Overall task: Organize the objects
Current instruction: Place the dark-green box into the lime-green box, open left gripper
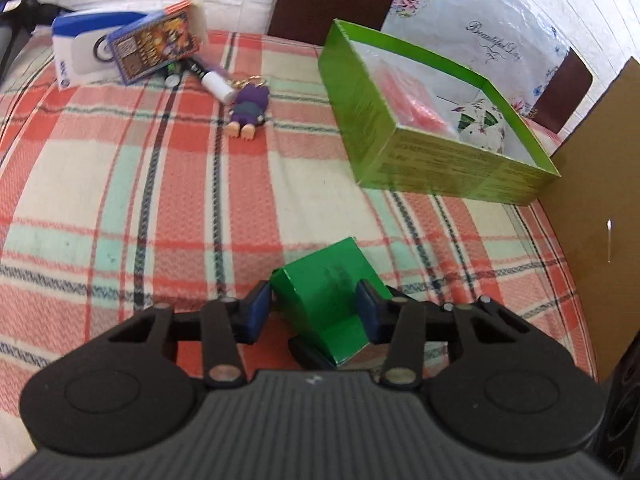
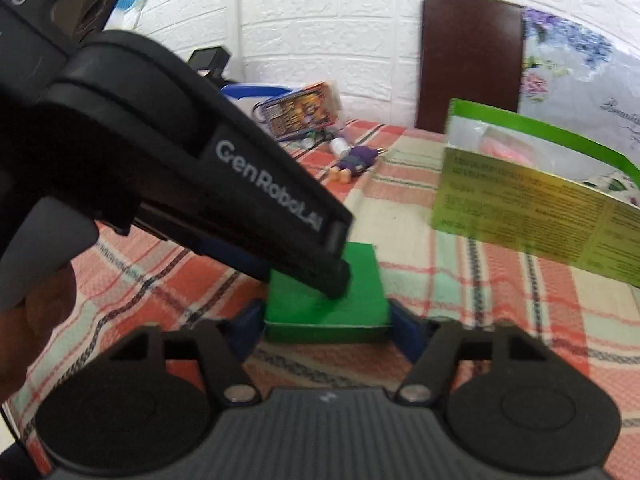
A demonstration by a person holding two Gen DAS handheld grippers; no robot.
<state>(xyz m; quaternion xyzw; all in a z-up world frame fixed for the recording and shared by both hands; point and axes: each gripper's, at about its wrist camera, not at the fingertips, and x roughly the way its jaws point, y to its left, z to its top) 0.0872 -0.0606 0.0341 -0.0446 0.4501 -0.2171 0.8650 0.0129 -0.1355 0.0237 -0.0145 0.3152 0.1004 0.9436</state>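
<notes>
A small green box (image 1: 320, 280) lies tilted on the plaid cloth, held from two sides. My left gripper (image 1: 314, 310) is shut on it, one blue pad at its left corner and the other against its right face. In the right wrist view the same box (image 2: 360, 300) sits between the blue pads of my right gripper (image 2: 326, 326), which press on its two sides. The left gripper reaches in from the upper left there, and one of its fingers (image 2: 320, 268) rests on the box's top. A large open green carton (image 1: 372, 120) stands at the back right.
The carton holds a pink packet (image 1: 404, 96) and a floral pouch (image 1: 482, 120). A purple doll keychain (image 1: 250, 108), a white tube (image 1: 218, 84), a card box (image 1: 156, 48) and a white-and-blue device (image 1: 80, 52) lie at the back left. Brown cardboard (image 1: 600, 200) borders the right edge.
</notes>
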